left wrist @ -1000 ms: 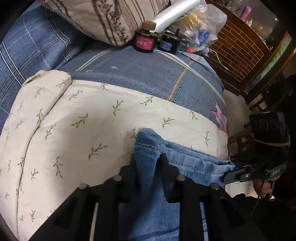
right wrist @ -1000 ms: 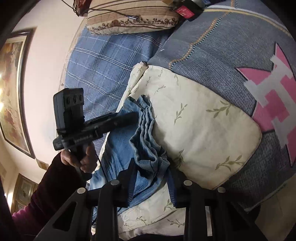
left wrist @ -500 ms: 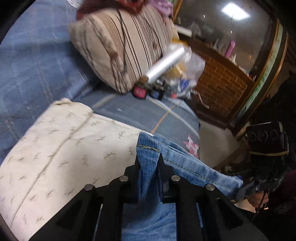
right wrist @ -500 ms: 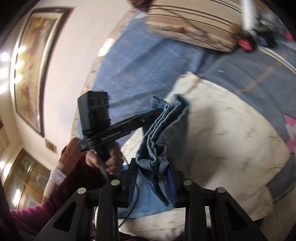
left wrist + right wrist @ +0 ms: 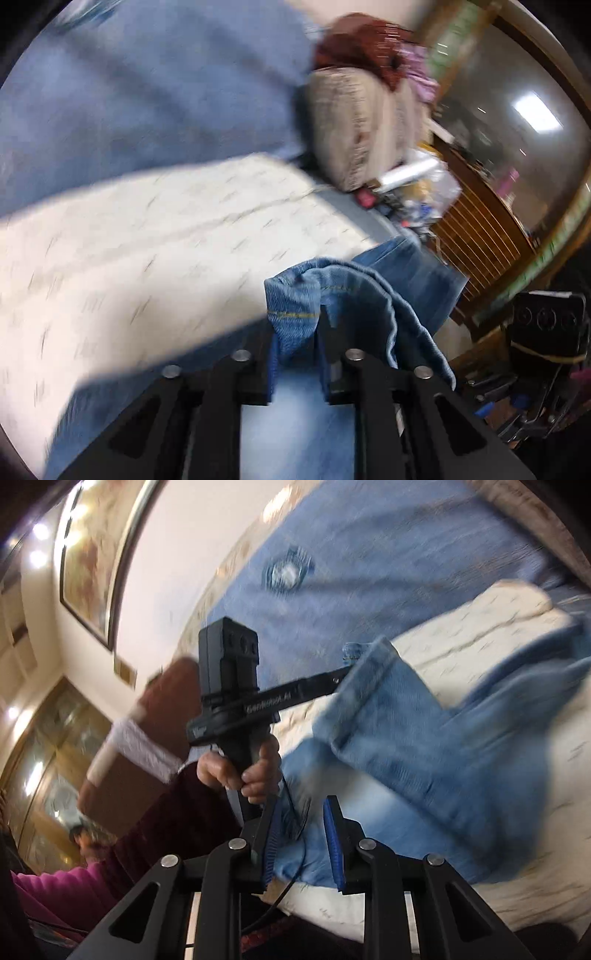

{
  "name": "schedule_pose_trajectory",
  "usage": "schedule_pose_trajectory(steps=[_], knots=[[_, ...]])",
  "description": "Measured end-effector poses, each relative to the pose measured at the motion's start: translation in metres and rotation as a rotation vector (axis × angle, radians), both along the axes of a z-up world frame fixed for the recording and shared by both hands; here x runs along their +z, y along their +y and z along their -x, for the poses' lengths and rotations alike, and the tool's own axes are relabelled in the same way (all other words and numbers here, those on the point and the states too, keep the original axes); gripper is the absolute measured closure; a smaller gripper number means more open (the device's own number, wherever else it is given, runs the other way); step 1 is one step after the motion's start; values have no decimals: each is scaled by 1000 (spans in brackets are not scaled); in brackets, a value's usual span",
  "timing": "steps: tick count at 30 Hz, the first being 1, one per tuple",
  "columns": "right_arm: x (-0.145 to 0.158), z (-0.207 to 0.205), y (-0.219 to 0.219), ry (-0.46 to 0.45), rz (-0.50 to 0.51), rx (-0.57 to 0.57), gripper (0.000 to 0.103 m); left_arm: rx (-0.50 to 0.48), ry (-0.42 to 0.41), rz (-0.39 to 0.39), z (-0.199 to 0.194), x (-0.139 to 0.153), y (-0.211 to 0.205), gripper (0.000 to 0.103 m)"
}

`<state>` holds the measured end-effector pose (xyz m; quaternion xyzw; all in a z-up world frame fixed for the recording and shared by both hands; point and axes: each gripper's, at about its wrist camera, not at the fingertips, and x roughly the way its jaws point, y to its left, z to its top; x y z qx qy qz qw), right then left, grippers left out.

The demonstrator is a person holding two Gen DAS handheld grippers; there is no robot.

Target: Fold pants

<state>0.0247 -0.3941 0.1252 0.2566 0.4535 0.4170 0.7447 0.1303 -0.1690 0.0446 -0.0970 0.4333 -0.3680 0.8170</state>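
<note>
The blue jeans (image 5: 343, 291) hang in my left gripper (image 5: 295, 350), which is shut on a hemmed edge and holds it above the cream leaf-print cushion (image 5: 147, 236). In the right wrist view the jeans (image 5: 443, 746) are lifted and spread over the cushion (image 5: 498, 627). My right gripper (image 5: 299, 834) is open with nothing between its blue pads; the denim lies beyond it. The left gripper (image 5: 340, 675) shows there, held by a hand, its tip in the denim edge.
A striped pillow (image 5: 362, 125) stands at the back with a plastic roll and small items (image 5: 406, 177) beside it. A blue plaid cover (image 5: 129, 92) lies behind the cushion. A brick-pattern cabinet (image 5: 476, 236) is on the right. A framed picture (image 5: 96, 565) hangs on the wall.
Both grippers rose and swung, lifting the jeans off the cushion. My right gripper has let go of the bunched denim and now stands open. The left still holds its edge.
</note>
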Motion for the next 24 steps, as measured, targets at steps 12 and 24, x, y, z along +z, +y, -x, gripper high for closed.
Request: schedule_pose_trajectory(steps=[12,24], knots=[[-49,-4,27,152,172,168,74,175,88,-77,50,-20,39,32],[-90,-27,-227,339,13,-584,28,244,292,79,77,-53,7,18]])
